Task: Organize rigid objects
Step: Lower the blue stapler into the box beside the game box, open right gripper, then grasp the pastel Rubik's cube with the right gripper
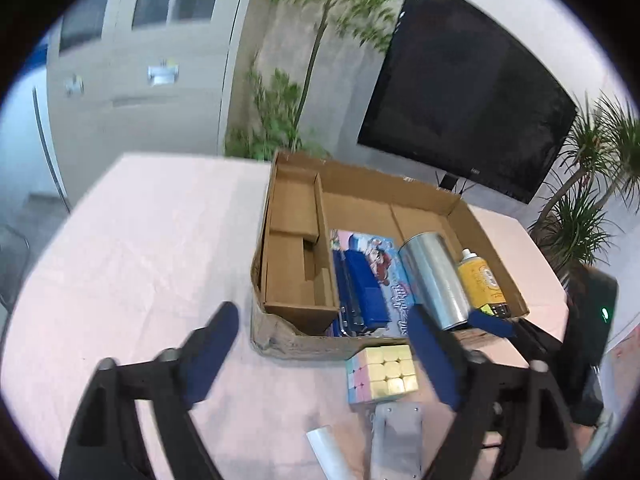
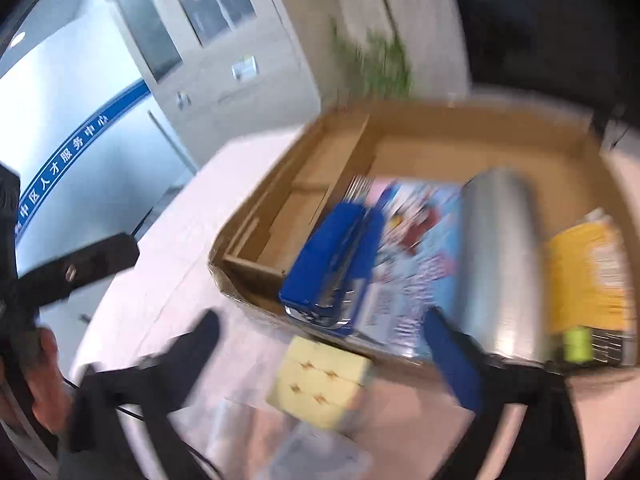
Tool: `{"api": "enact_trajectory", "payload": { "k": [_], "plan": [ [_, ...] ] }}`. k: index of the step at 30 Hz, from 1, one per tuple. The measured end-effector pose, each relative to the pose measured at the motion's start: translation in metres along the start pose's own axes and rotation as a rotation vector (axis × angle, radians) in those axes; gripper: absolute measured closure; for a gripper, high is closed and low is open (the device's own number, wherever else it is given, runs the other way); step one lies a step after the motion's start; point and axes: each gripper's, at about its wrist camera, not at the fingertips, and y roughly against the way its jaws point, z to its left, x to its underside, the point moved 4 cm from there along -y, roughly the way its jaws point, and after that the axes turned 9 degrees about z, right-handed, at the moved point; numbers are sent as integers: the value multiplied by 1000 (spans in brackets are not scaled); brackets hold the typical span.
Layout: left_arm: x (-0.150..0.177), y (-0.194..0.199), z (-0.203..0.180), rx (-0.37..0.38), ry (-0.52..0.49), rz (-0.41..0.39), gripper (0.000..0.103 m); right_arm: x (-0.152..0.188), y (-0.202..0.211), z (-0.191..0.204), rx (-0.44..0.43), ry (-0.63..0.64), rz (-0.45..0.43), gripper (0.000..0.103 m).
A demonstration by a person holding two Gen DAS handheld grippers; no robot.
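An open cardboard box (image 1: 362, 174) (image 2: 460, 114) stands on the pink table. In it lie a blue stapler (image 1: 362, 292) (image 2: 332, 268), a colourful flat pack (image 1: 378, 254) (image 2: 416, 240), a silver can (image 1: 434, 276) (image 2: 500, 256) and a yellow spray can (image 1: 480, 278) (image 2: 588, 268). A pastel puzzle cube (image 1: 382, 372) (image 2: 320, 384) sits on the table just in front of the box. My left gripper (image 1: 322, 314) hangs open above the table by the box's front wall, nothing between its fingers. My right gripper (image 2: 322, 320) is open over the cube and the box's front edge, blurred.
A narrow divided compartment (image 1: 296, 248) takes the box's left side. A grey object (image 1: 396, 440) and a pale roll (image 1: 326, 454) lie at the near edge. A dark screen (image 1: 468, 92), plants (image 1: 584, 216) and a grey cabinet (image 1: 140, 60) stand behind the table.
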Motion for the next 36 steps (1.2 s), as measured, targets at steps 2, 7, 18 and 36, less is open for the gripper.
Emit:
{"api": "enact_trajectory", "payload": {
  "k": [2, 7, 18, 36],
  "plan": [
    [9, -4, -6, 20, -4, 22, 15, 23, 14, 1, 12, 27, -14, 1],
    [34, -60, -11, 195, 66, 220, 15, 73, 14, -2, 3, 77, 57, 1],
    [57, -140, -17, 333, 158, 421, 51, 62, -62, 4, -80, 138, 215, 52],
    [23, -54, -66, 271, 44, 206, 59, 32, 22, 15, -36, 175, 10, 62]
  ]
}}
